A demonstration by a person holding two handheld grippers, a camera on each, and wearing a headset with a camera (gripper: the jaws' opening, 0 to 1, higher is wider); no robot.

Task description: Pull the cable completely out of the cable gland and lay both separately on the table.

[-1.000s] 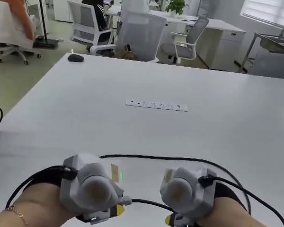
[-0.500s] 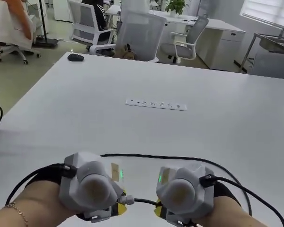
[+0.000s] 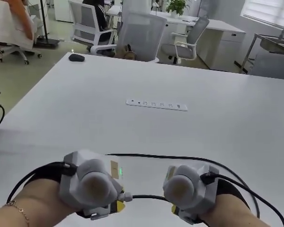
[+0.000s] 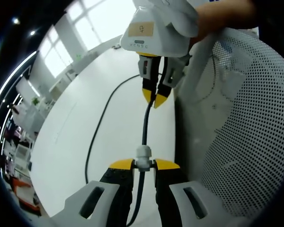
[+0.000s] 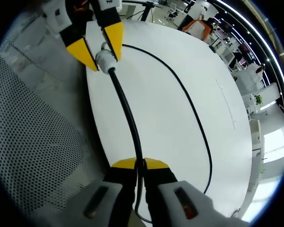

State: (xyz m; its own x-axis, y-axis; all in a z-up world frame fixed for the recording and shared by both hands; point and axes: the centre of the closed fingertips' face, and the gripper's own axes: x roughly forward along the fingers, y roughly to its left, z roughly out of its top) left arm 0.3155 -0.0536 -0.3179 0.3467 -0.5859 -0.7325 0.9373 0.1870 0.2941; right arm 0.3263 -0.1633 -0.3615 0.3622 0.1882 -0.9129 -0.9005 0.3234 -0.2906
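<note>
Left claw (image 4: 144,164): bottom centre of the left gripper view; its yellow tips are narrow and pinch the gland (image 4: 143,155), one tip on each side.
Right claw (image 5: 138,164): bottom centre of the right gripper view; its tips are closed on the cable (image 5: 126,109), which passes between them.
Gland: small and white. In the head view it sits low and left of centre, at the left claw's tips. In the right gripper view it sits upper left, between the other claw's yellow tips. The cable runs through it, showing above and below it in the left gripper view.
Cable: black. A short straight stretch spans from the gland to the right claw, by the table's near edge. The rest lies on the table in a long curve, from the centre to the lower right of the head view.
Table (image 3: 213,127): white and broad, taking up the middle of the head view.
Power strip (image 3: 156,104): white, flat on the table at frame centre, well apart from both claws.
Mouse (image 3: 76,57): dark, near the table's far left corner, upper left.
Chairs (image 3: 143,33): pale office chairs beyond the table, top of the frame.
Mesh (image 4: 246,118): a white perforated surface on the right side of the left gripper view, beside the table edge.
</note>
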